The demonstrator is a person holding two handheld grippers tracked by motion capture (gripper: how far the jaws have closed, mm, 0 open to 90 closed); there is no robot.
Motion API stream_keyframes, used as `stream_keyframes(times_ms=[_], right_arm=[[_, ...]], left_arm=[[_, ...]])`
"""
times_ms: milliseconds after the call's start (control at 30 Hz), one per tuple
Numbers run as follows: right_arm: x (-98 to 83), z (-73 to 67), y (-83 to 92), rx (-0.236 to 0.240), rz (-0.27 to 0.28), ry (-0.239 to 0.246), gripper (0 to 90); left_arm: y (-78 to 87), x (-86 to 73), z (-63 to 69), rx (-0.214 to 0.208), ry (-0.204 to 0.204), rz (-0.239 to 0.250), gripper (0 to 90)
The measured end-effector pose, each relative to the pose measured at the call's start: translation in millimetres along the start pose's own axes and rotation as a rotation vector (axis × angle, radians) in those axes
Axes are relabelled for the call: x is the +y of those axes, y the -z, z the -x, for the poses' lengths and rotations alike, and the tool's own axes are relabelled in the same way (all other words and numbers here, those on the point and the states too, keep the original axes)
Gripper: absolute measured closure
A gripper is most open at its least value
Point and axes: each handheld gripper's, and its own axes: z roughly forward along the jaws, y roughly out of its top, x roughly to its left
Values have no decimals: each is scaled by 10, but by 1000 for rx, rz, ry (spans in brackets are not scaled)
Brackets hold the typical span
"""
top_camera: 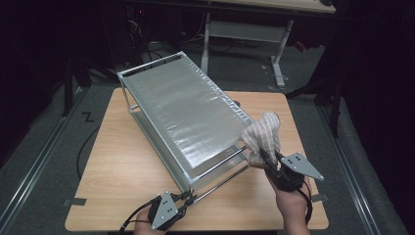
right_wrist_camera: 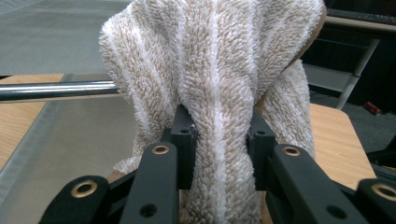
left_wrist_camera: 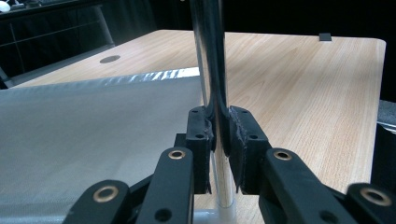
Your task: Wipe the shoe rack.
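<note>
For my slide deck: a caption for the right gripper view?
Right gripper clamps a striped towel against a chrome rod.

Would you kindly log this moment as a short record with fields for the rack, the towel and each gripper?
rack: silver two-tier mesh rack lying askew on the wooden table
towel: beige striped towel bunched at the rack's near right corner, against a chrome rail
left gripper: jaws clamped on a chrome post at the rack's near corner
right gripper: jaws pinching a fold of the towel
hands: one behind each gripper, at the table's near edge
</note>
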Motion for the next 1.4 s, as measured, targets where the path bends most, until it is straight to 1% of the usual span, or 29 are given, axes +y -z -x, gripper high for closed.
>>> stream_keyframes(times_ms=[167, 267, 433, 500, 567, 667, 800, 867, 967, 1067, 1200, 1333, 1400], right_arm=[[29, -32, 155, -15, 26, 12, 714], [17, -69, 277, -22, 29, 19, 713], [-65, -116, 441, -43, 9, 29, 714], [-122, -111, 480, -53, -10, 24, 713], [-171, -101, 490, -53, -30, 16, 714], [-296, -84, 462, -39, -83, 0, 715], [-459, -102, 346, -10, -153, -10, 715], [-489, -112, 298, 3, -170, -16, 714], [-491, -113, 231, 15, -174, -21, 714], [-449, -100, 165, 22, -159, -23, 713], [-387, -78, 57, 20, -146, -35, 712], [-342, -53, -41, 13, -136, -46, 712], [-322, -51, -83, 17, -126, -44, 712]], left_arm=[[-24, 5, -8, -17, -4, 4, 787], [-62, 17, -6, -30, -9, 4, 787], [-161, 49, 0, -45, -1, 8, 789], [-201, 65, 0, -53, 4, 7, 791], [-237, 78, 4, -59, 7, 7, 792], [-281, 93, 15, -62, 8, 8, 792], [-297, 99, 20, -64, 7, 8, 792], [-290, 99, 21, -61, 6, 6, 792], [-251, 87, 25, -54, 8, 5, 791], [-184, 70, 31, -43, 3, 0, 790], [-113, 45, 21, -27, 7, 0, 790], [-50, 22, 0, -19, 11, -3, 790], [-27, 12, -10, -17, 10, -3, 790]])
